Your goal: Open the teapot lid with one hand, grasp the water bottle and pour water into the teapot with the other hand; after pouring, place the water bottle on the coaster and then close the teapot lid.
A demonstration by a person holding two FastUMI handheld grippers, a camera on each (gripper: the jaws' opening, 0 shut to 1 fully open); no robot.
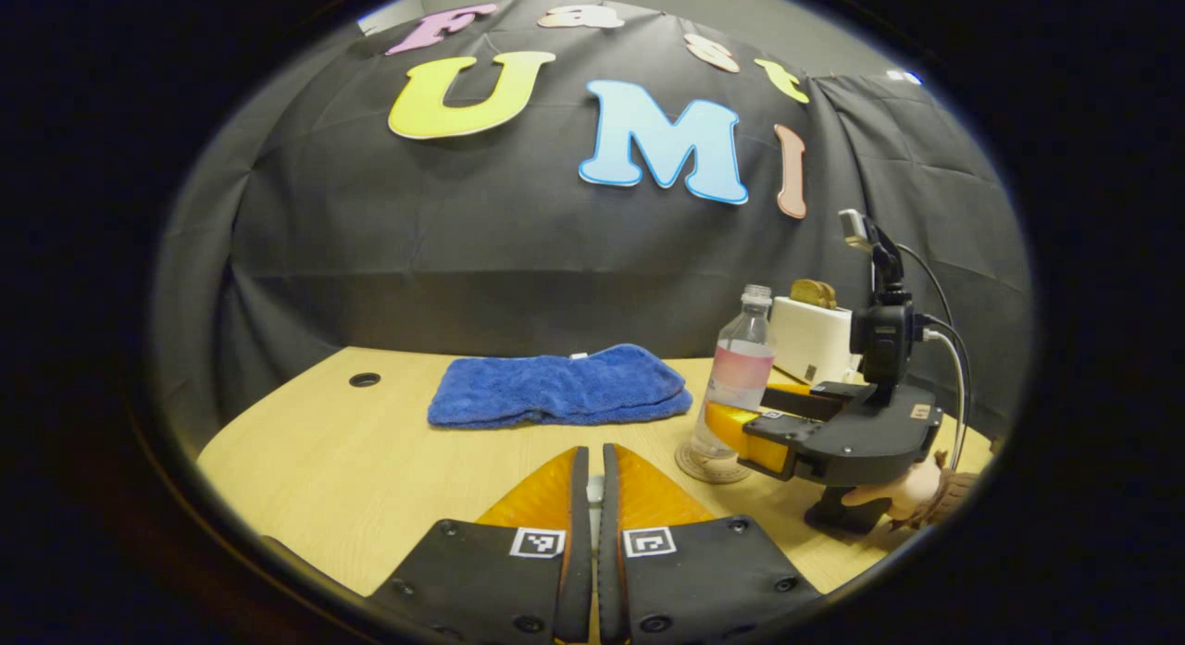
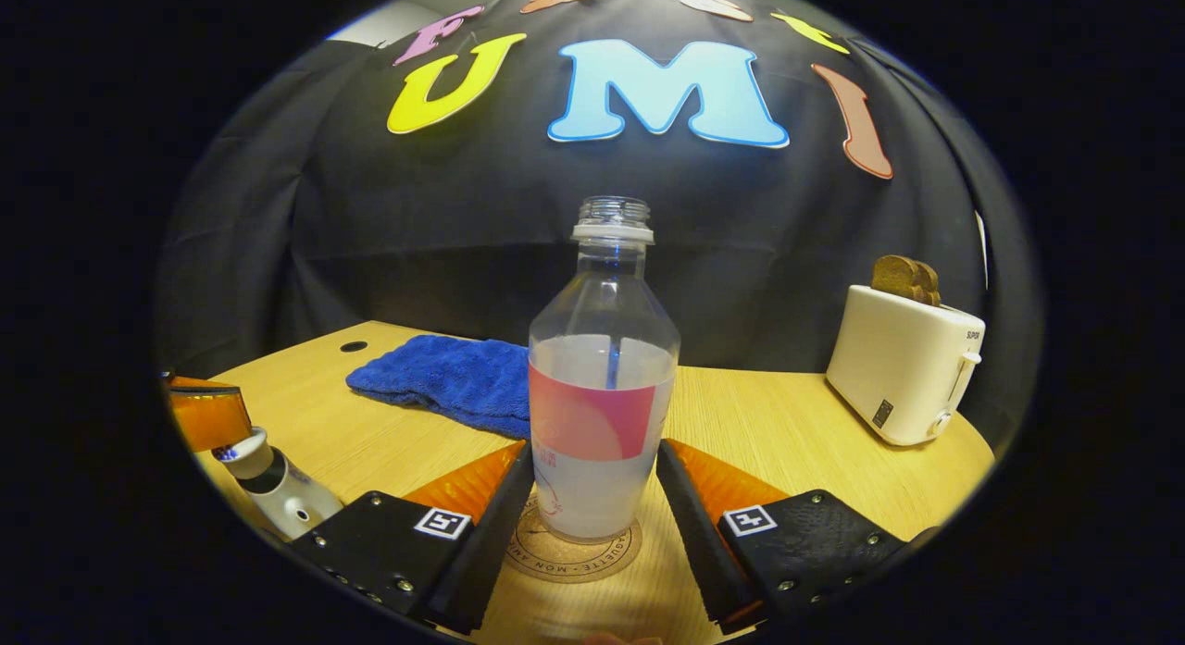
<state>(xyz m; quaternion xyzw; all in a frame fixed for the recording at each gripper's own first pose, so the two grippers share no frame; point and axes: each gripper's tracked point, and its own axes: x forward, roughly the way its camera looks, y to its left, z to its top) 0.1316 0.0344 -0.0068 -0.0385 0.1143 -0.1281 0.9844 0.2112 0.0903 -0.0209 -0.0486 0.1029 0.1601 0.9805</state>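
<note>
In the right gripper view, the water bottle (image 2: 602,386) was seen standing upright on the round cork coaster (image 2: 571,545), uncapped and partly filled, between the fingers of the right tongs (image 2: 595,497). The fingers were set close along both sides of the bottle, but whether they pressed on it or merely flanked it could not be told. At the lower left edge of that view, part of the white teapot (image 2: 278,492) was seen on the desk (image 2: 787,432), with a finger of the left tongs above it; whether the lid was seated could not be told. A folded blue towel (image 2: 444,381) was laid behind the bottle, and a white toaster (image 2: 903,363) holding toast was placed well apart at the right. In the left gripper view, the left tongs (image 1: 593,497) were seen brought nearly together, with something pale and small glimpsed in the narrow gap; what it was could not be made out. Farther off to the right in that view, the right tongs (image 1: 741,421) were seen around the base of the bottle (image 1: 736,377), held by a hand (image 1: 903,492) near the desk edge.
</note>
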